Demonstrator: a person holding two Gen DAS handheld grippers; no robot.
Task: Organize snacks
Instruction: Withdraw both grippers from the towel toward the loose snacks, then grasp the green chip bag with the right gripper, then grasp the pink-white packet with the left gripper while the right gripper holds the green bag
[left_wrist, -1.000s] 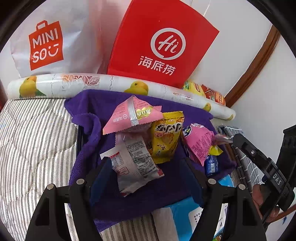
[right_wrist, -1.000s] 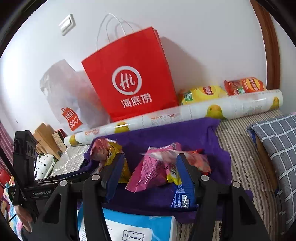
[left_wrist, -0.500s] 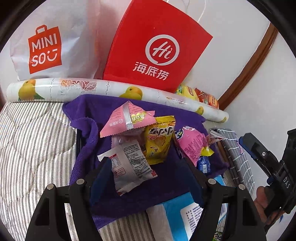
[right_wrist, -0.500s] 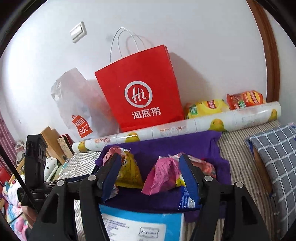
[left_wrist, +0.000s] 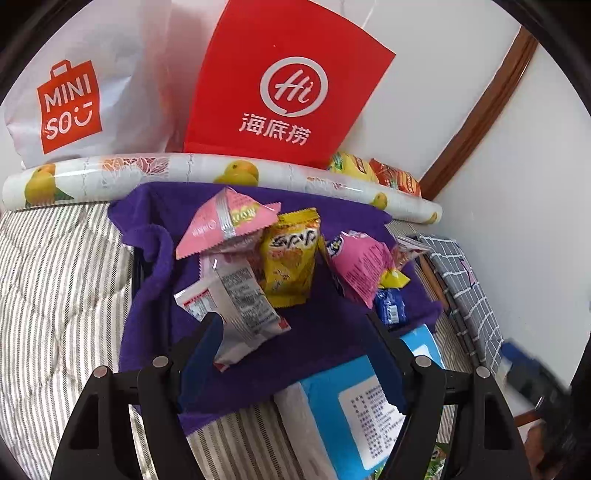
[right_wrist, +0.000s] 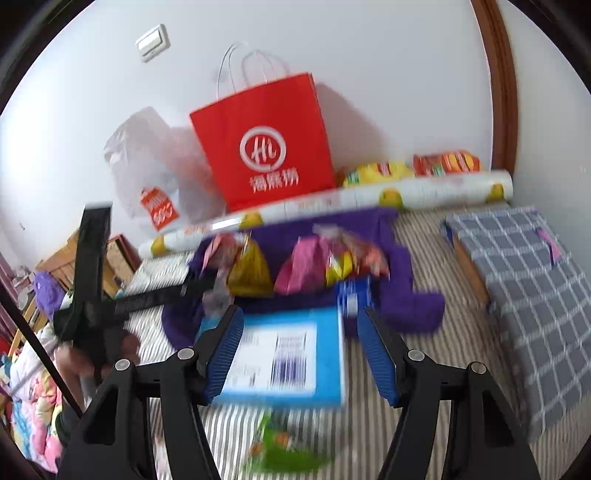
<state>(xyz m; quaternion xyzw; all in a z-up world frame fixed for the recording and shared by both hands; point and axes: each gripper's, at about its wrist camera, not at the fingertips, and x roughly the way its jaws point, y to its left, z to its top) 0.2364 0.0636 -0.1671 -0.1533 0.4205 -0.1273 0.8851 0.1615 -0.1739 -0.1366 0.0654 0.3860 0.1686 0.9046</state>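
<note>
Several snack packets lie on a purple towel (left_wrist: 325, 332) on a striped bed: a pale pink packet (left_wrist: 225, 225), a yellow packet (left_wrist: 290, 262), a silver packet (left_wrist: 236, 306), a bright pink packet (left_wrist: 360, 266) and a small blue packet (left_wrist: 391, 310). My left gripper (left_wrist: 295, 354) is open and empty, just in front of the silver packet. My right gripper (right_wrist: 301, 350) is open and empty, above a blue box (right_wrist: 284, 358). The snacks show blurred beyond it, among them the yellow packet (right_wrist: 249, 273) and the bright pink packet (right_wrist: 301, 266). The left gripper (right_wrist: 122, 302) shows at the left there.
A red paper bag (left_wrist: 284, 85), a white Miniso bag (left_wrist: 74, 92) and a fruit-print roll (left_wrist: 184, 173) stand along the wall behind the towel. Chip bags (right_wrist: 413, 168) lie at the back right. A checked grey cushion (right_wrist: 524, 280) is at the right. A green packet (right_wrist: 280, 446) lies near me.
My right gripper has pulled back and up from the snacks, so the blue box now lies under it. My left gripper has drawn back slightly. Both stay open.
</note>
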